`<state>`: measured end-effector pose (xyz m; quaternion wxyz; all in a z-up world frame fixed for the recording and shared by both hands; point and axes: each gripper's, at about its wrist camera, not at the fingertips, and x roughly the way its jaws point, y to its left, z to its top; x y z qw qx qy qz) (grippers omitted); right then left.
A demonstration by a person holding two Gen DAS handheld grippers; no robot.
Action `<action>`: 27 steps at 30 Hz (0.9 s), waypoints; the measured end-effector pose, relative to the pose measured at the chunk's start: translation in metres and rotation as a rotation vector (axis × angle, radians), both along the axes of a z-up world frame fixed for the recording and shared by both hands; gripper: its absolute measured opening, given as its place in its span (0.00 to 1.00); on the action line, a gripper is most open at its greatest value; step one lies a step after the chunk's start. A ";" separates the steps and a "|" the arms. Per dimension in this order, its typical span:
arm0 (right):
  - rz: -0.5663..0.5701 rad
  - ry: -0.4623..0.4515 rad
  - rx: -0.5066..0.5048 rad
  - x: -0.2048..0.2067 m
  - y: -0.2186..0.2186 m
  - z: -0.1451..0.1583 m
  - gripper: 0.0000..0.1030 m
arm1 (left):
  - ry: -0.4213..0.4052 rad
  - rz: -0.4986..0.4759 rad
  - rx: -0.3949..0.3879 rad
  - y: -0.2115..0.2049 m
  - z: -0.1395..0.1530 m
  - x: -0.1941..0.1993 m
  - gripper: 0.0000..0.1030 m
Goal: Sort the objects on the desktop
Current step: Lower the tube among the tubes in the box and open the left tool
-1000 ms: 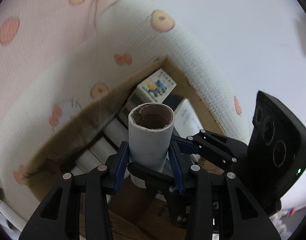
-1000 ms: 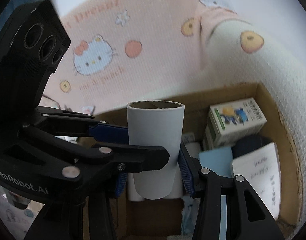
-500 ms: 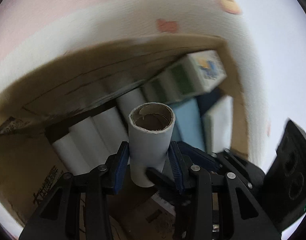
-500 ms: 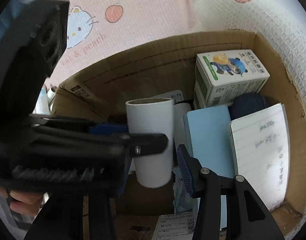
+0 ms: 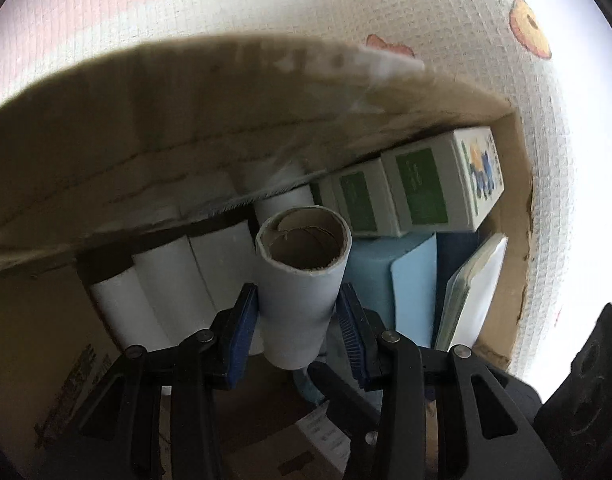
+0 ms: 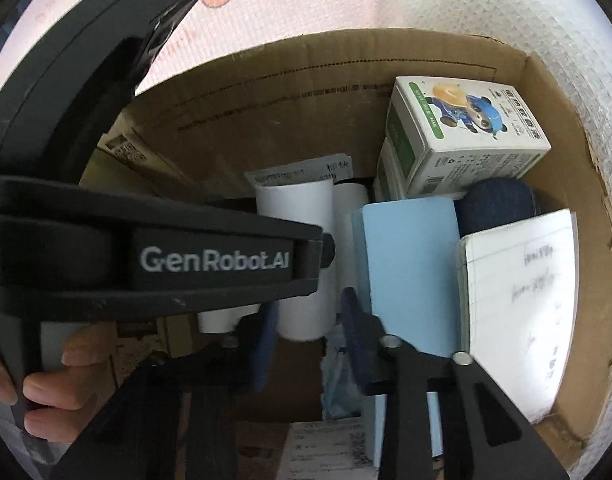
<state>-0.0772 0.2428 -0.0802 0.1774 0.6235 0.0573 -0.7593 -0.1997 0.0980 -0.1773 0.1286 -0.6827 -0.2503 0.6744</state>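
Observation:
My left gripper (image 5: 298,320) is shut on a white paper roll with a brown cardboard core (image 5: 302,276). It holds the roll upright inside a cardboard box (image 5: 166,128), beside several white rolls (image 5: 158,284) that stand along the box wall. In the right wrist view the same roll (image 6: 302,256) stands between the pads of my right gripper (image 6: 310,336), which is open around its lower end. The left gripper's black body (image 6: 146,256) crosses in front.
The box (image 6: 306,92) also holds two green-and-white cartons (image 6: 466,136), a light blue book (image 6: 410,264), a dark blue round thing (image 6: 494,208) and a lined notebook (image 6: 518,304). A pink and white cartoon-print cloth (image 5: 446,12) lies under the box.
Both grippers have gone down into the box with the roll. The right gripper's pads have come apart from the roll, and the left gripper keeps hold of it.

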 end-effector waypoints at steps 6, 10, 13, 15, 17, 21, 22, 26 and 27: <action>-0.028 -0.060 -0.071 -0.007 0.012 -0.003 0.20 | 0.001 0.022 0.018 0.004 0.001 -0.003 0.43; -0.017 -0.069 -0.049 -0.004 0.012 -0.006 0.20 | -0.001 0.024 -0.003 0.004 0.001 -0.003 0.45; -0.007 -0.068 -0.033 -0.001 0.013 -0.005 0.20 | -0.008 0.036 -0.017 0.003 0.001 -0.002 0.43; 0.001 -0.065 -0.020 0.002 0.013 -0.003 0.20 | -0.031 0.046 -0.053 0.002 0.001 -0.001 0.25; 0.010 -0.059 -0.001 0.005 0.012 -0.003 0.20 | -0.042 0.107 -0.065 -0.001 0.001 0.002 0.14; 0.008 -0.057 0.017 0.009 0.014 0.000 0.20 | -0.030 0.115 -0.028 0.000 0.003 0.000 0.14; 0.006 -0.056 0.017 0.010 0.016 0.002 0.20 | -0.035 0.121 -0.025 0.001 0.003 0.000 0.14; 0.006 -0.047 0.027 0.016 0.019 0.009 0.20 | -0.037 0.115 0.009 0.005 0.007 0.000 0.14; 0.004 -0.040 0.030 0.017 0.020 0.011 0.20 | -0.042 0.119 0.020 0.005 0.008 0.000 0.14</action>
